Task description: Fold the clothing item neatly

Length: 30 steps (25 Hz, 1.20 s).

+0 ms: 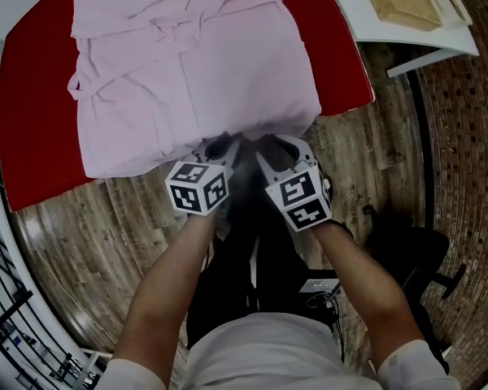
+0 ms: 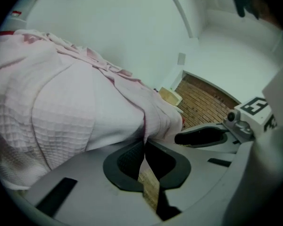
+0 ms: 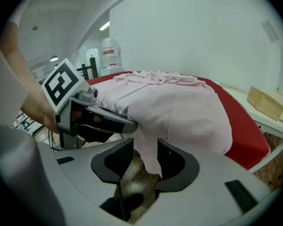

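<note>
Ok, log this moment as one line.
left claw: shut on pink robe hem | right claw: open, hem hanging between | pink robe: on red table, hem overhanging near edge

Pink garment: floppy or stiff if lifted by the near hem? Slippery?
Likely floppy: the pink garment drapes over the edge of the red table, and its hem hangs limp between the open jaws of the right gripper. Probably not slippery: the waffle weave looks grippy. Lifted by the left gripper, shut on the hem, the stacked layers may sag and unfold.
</note>
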Motion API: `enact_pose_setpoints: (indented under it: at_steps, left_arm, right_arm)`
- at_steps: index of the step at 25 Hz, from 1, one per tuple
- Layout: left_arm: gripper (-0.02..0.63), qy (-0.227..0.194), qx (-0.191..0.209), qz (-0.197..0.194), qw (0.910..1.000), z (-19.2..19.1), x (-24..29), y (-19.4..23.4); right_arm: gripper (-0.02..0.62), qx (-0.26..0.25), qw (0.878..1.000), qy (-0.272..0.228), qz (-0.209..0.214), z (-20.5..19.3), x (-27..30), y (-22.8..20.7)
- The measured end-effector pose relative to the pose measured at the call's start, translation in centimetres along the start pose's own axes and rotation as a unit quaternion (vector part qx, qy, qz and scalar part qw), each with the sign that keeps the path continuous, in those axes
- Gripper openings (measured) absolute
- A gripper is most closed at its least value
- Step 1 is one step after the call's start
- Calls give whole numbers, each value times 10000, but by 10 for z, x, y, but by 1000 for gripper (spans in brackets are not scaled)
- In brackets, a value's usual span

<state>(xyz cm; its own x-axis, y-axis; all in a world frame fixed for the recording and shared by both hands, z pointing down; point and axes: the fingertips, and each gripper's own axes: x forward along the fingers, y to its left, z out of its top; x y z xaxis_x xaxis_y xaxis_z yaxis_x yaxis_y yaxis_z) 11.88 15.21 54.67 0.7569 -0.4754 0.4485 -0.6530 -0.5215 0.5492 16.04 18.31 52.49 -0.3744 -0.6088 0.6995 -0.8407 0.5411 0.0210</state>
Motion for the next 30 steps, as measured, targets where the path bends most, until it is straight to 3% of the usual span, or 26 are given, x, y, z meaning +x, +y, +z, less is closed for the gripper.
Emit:
enact_pose_setpoints:
  at_steps: [4,11,15,21,30]
  left_arm:
    - [10,-120,298,-329,9989,-2,-26,-19]
    - [9,-338,349,-273,9984,6,-64,-22]
    - [9,-108,401,-80,9991,1,-73,-2]
    - [11,233,-74,-85,9997,-26,-57,21]
    - [16,664,-249,84,9974,-74,-70,47]
  right_arm:
    - [160,35,10000,-35,15,-1,-3,0]
    - [159,-86,9998,-33,154,-2,-3,10]
    - [160,-137,9997,63,202,-7,0,16]
    - [160,-197,9993,233,216,-18,5,19]
    - [160,-149,9981,578,172,-53,13,2]
